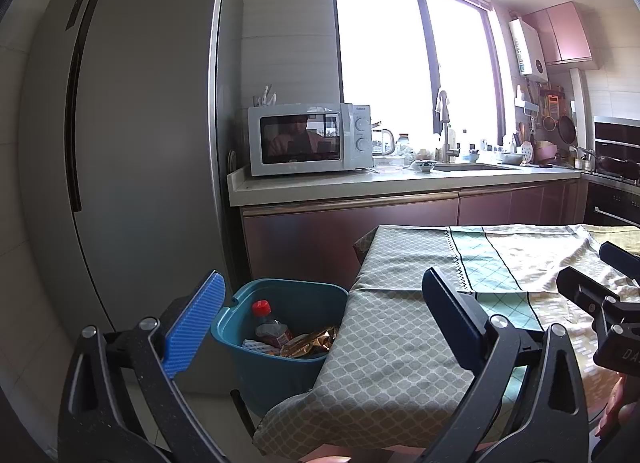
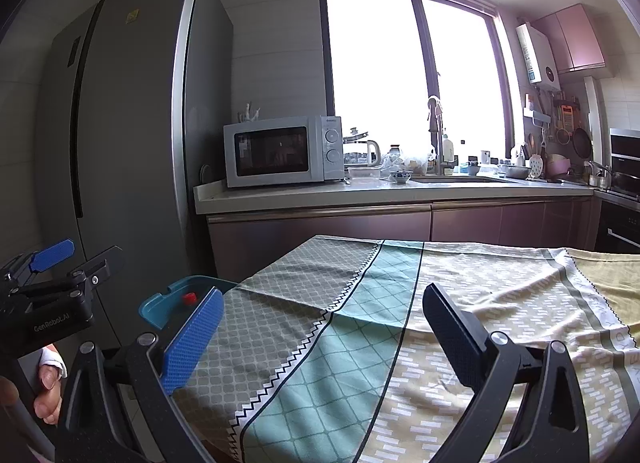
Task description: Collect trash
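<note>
A teal trash bin (image 1: 240,327) stands on the floor at the table's left end. In it lie a crushed bottle with a red cap (image 1: 267,323), a gold wrapper (image 1: 310,343) and some white trash. My left gripper (image 1: 320,323) is open and empty, held above the table's left edge next to the bin. My right gripper (image 2: 324,335) is open and empty above the patterned tablecloth (image 2: 400,323). The bin's rim (image 2: 160,305) and the red cap (image 2: 189,297) show in the right wrist view. The left gripper (image 2: 76,251) also shows at the left there.
A tall grey fridge (image 1: 132,143) stands behind the bin. A counter (image 1: 360,183) with a microwave (image 1: 308,139), a sink and dishes runs under the window. The right gripper (image 1: 592,275) shows at the right edge of the left wrist view.
</note>
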### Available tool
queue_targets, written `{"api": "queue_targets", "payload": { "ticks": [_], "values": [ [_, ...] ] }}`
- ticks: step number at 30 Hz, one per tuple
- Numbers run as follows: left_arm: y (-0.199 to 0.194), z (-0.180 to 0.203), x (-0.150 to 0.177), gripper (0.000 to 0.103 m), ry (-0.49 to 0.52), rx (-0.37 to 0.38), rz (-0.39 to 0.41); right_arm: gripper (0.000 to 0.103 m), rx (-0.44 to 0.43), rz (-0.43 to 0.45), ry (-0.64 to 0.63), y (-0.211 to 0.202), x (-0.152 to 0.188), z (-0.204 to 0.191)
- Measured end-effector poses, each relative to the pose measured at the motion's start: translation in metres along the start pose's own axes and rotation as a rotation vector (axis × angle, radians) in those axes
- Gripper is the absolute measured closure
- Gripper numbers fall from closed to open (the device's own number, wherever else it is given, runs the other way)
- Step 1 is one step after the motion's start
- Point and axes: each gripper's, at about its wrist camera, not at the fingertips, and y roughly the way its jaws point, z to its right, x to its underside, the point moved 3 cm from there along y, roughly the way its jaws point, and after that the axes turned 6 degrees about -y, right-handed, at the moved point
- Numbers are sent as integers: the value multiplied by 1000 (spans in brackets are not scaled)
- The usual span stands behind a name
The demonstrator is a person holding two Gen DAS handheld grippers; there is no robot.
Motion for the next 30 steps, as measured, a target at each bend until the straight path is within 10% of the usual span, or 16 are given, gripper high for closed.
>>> {"api": "queue_targets", "payload": {
  "ticks": [30],
  "values": [
    [4, 8, 4, 6, 0, 12, -16, 7, -2, -14, 8, 5, 2, 3]
  ]
}}
